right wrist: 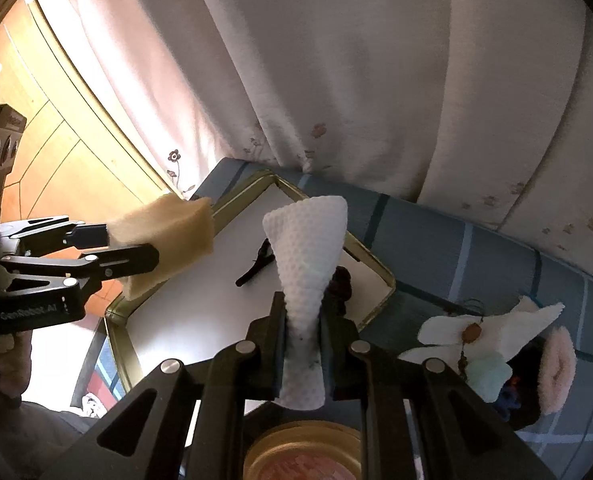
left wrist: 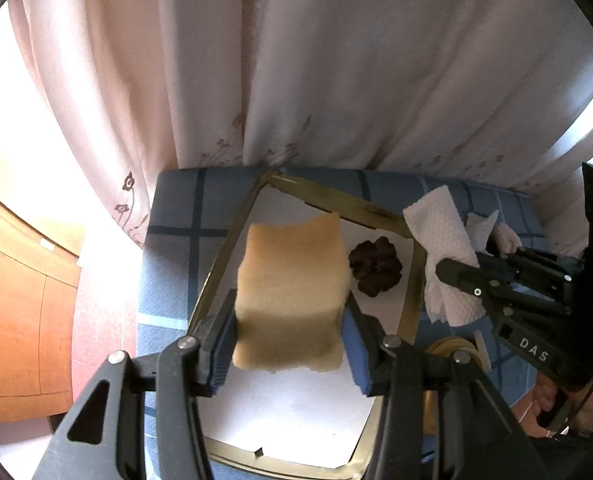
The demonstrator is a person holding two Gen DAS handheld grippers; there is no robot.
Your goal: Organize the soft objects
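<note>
We've got both grippers loaded over the tray [left wrist: 232, 236]. Our left gripper [left wrist: 288, 334] has its blue pads pressed against the two sides of a tan sponge block [left wrist: 290, 280], jaws roughly half apart and clamped on it; the block stands out ahead of the fingertips, held above the tray's white floor and not touching it. From the right wrist view that same sponge block [right wrist: 168, 236] hangs off the tips of the left gripper [right wrist: 152, 260], over the tray's [right wrist: 376, 264] gold rim at its left edge.

Our right gripper [right wrist: 302, 340] is pinched nearly closed on a white embossed paper towel [right wrist: 308, 248]. The towel is squeezed thin between the pads and fans out wide beyond the fingertips, with a short end poking back behind the jaws. In the left wrist view the paper towel [left wrist: 440, 236] droops from the right gripper [left wrist: 456, 276] just past the tray's right rim, over the blue checked cloth [left wrist: 176, 240].

Ahead of the left jaws and a little to the right, a dark brown scrunchie [left wrist: 376, 266] lies on the tray floor, just beside the sponge block. Ahead of the right jaws, left of the towel, a dark hair clip [right wrist: 256, 266] rests on the tray. Off to the right of the right jaws, a loose pile sits on the cloth: white fabric pieces [right wrist: 448, 332], a pale green one [right wrist: 488, 372], a fluffy pink item [right wrist: 558, 368]. Below the jaws, a round gold lid [right wrist: 300, 456]. A pale flowered curtain [left wrist: 336, 80] hangs behind everything.
</note>
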